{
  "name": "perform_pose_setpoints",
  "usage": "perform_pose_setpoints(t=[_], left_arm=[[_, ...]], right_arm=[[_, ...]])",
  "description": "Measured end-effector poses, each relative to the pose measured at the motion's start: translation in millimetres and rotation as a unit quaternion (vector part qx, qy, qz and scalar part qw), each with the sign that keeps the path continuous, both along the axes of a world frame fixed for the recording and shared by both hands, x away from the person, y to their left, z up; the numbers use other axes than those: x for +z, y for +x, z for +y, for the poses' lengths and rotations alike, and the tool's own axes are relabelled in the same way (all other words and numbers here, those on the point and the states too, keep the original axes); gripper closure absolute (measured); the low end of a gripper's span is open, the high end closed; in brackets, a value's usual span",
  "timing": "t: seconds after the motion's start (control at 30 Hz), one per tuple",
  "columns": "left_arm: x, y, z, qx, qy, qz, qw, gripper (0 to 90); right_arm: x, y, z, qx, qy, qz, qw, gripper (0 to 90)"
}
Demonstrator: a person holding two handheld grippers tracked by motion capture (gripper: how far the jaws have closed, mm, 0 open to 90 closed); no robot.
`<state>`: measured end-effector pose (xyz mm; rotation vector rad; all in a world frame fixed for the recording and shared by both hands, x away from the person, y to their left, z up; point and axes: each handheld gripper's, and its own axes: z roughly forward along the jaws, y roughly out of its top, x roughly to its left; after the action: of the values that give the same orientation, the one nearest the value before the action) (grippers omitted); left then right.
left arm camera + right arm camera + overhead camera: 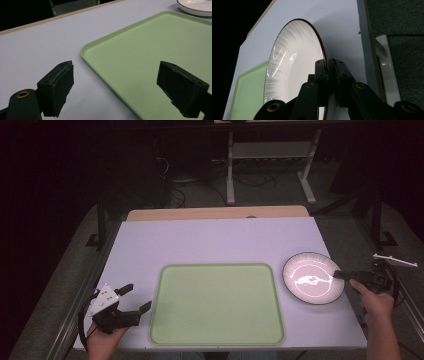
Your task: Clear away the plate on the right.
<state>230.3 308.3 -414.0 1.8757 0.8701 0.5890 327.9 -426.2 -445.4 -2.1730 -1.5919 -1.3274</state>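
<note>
the white plate (313,278) right of the green tray (217,304) is clamped at its rim by the right hand-held gripper (341,275). the left hand-held gripper (136,298) is held with jaws apart just left of the tray.

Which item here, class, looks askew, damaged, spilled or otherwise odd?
Nothing stands out. The green tray lies square and bare; the plate looks whole, with the right hand-held gripper clamped on its rim.

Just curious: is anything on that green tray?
Empty. The tray shows bare green all over; the plate sits beside it on the table.
</note>
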Motion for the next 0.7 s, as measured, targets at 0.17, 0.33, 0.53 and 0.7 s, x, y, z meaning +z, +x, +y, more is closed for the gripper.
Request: perform_pose_setpoints(t=[0.17,0.33,0.53,0.7], left_arm=[[0.1,-0.2,-0.1,0.0,0.0,-0.001,1.0,13.9],[0.0,-0.2,0.3,0.001,-0.001,0.0,1.0,13.9],[0.1,-0.4,1.2,0.002,-0.002,-0.001,1.0,13.9],[0.3,-0.6,1.6,0.003,-0.003,-0.002,1.0,13.9]], right_arm=[[3.8,-3.0,-0.2,0.003,0.006,-0.006,1.0,81.4],[7.6,-6.2,-1.6,-0.002,0.015,-0.014,0.9998,81.3],[18.8,-10.0,2.4,0.008,0.019,-0.031,0.9993,81.1],[28.0,-16.8,9.6,0.024,0.033,-0.05,0.9979,81.0]])
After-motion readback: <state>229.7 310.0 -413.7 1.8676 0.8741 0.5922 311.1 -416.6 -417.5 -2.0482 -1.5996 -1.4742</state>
